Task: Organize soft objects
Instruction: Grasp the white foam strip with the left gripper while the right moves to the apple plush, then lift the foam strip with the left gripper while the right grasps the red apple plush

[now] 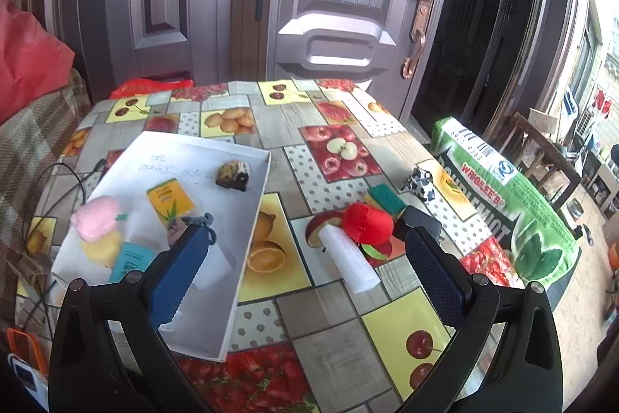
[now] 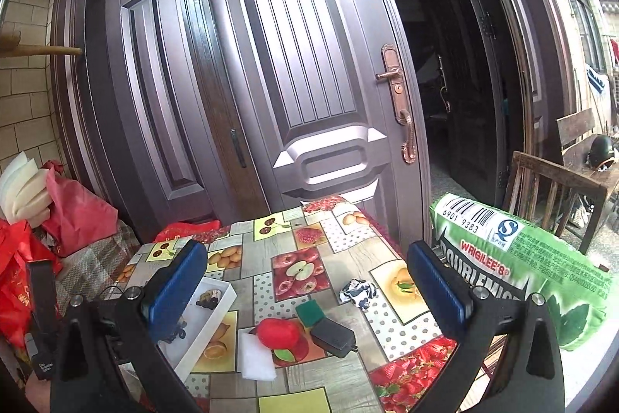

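Note:
A white box [image 1: 247, 219] lies on the table's left, holding a pink plush [image 1: 96, 217], a yellow sponge [image 1: 101, 249], a brown and cream soft toy [image 1: 234, 175], a yellow packet [image 1: 170, 199] and a teal card [image 1: 129, 260]. To its right lie a red plush apple [image 1: 367, 222], a white foam block [image 1: 348, 258], a green and yellow sponge [image 1: 386, 201], a black pouch [image 1: 421, 221] and a black-and-white cloth [image 1: 419, 181]. My left gripper [image 1: 305, 271] is open above the box's right wall. My right gripper [image 2: 305, 291] is open, higher up, over the apple [image 2: 278, 332], foam [image 2: 257, 357], sponge [image 2: 310, 312], pouch [image 2: 332, 335] and cloth [image 2: 358, 291].
The fruit-pattern tablecloth [image 1: 332, 370] covers the table. A big green pillow bag [image 1: 514, 196] leans at the right edge, also in the right wrist view [image 2: 541, 269]. Red bags [image 2: 77, 208] and a plaid seat sit left. A closed door [image 2: 309, 84] stands behind; a wooden chair [image 2: 549, 188] at right.

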`<state>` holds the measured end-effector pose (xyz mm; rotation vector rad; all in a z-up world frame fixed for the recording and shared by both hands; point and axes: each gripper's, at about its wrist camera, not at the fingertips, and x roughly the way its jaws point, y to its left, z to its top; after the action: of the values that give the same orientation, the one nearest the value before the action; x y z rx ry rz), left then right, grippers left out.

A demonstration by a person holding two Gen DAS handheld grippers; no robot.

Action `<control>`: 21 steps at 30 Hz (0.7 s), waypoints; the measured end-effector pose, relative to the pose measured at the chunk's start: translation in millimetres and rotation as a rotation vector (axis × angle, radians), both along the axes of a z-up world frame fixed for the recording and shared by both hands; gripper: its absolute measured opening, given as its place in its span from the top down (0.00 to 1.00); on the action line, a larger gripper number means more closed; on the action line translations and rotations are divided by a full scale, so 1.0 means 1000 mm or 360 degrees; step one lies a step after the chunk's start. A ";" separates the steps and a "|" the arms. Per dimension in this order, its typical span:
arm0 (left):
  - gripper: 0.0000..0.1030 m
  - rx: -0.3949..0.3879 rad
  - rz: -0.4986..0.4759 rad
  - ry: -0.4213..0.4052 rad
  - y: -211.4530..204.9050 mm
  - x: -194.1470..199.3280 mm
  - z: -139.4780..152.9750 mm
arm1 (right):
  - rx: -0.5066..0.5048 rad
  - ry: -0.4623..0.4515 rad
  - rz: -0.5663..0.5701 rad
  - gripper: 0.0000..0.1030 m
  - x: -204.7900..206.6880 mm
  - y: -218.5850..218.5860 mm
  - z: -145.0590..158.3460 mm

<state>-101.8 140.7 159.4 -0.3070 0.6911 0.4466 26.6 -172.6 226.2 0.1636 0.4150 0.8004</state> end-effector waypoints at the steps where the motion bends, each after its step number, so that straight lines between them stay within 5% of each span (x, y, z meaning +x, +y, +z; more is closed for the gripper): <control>1: 0.00 -0.0052 -0.0019 0.0050 -0.002 0.011 -0.014 | -0.0014 0.0020 -0.0010 0.00 0.005 -0.005 -0.003; 8: 0.01 -0.0241 -0.0036 0.0326 -0.007 0.073 -0.095 | -0.0115 0.0064 -0.0084 0.00 0.030 -0.034 -0.016; 15: 0.07 -0.0300 -0.0001 0.0475 -0.002 0.110 -0.143 | -0.0188 0.0135 -0.0168 0.00 0.062 -0.051 -0.030; 17: 0.31 -0.0216 -0.0007 0.0437 -0.005 0.112 -0.140 | -0.0211 0.0153 -0.0160 0.00 0.070 -0.048 -0.035; 18: 0.63 -0.0206 -0.0011 0.0419 -0.005 0.112 -0.138 | -0.0226 0.0161 -0.0140 0.00 0.073 -0.043 -0.037; 21: 0.71 -0.0276 -0.0032 0.0349 -0.001 0.102 -0.136 | -0.0268 0.0163 -0.0020 0.00 0.081 -0.019 -0.047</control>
<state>0.7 139.8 23.8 -0.4181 0.9490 0.4050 107.8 -191.3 178.7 0.0503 0.5754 0.7429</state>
